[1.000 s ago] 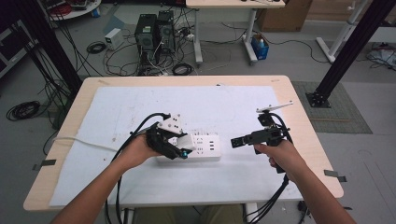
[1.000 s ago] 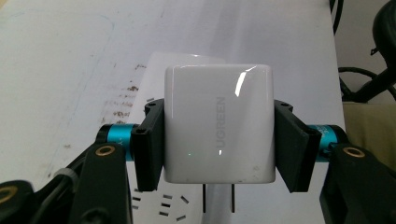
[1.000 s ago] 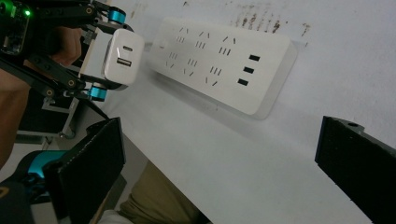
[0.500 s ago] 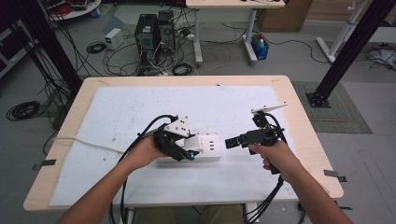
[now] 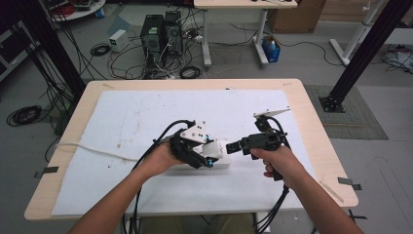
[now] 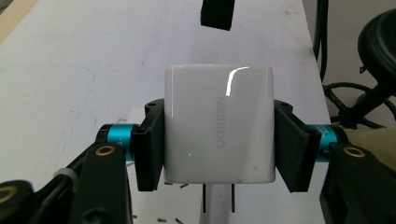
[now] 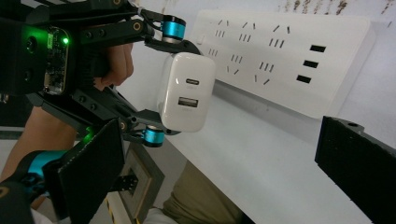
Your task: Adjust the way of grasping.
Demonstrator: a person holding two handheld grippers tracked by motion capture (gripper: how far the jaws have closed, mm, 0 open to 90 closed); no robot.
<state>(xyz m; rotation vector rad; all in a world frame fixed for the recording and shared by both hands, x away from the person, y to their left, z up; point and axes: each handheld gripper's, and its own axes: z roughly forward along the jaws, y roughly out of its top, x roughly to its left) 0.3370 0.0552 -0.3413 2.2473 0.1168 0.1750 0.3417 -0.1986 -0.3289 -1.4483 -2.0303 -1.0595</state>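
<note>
At centre frame of the high view, the left gripper [image 5: 210, 158] clamps a glossy white plastic wall charger [image 6: 218, 128] just above the white multi-socket power strip [image 7: 289, 51]; the right gripper [image 5: 233, 146] waits open-jawed alongside. Plugging in comes next, likely needing prongs aligned with slots.

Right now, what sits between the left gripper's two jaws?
A white UGREEN charger, clamped by the left gripper with prongs pointing down, as the left gripper view shows.
</note>
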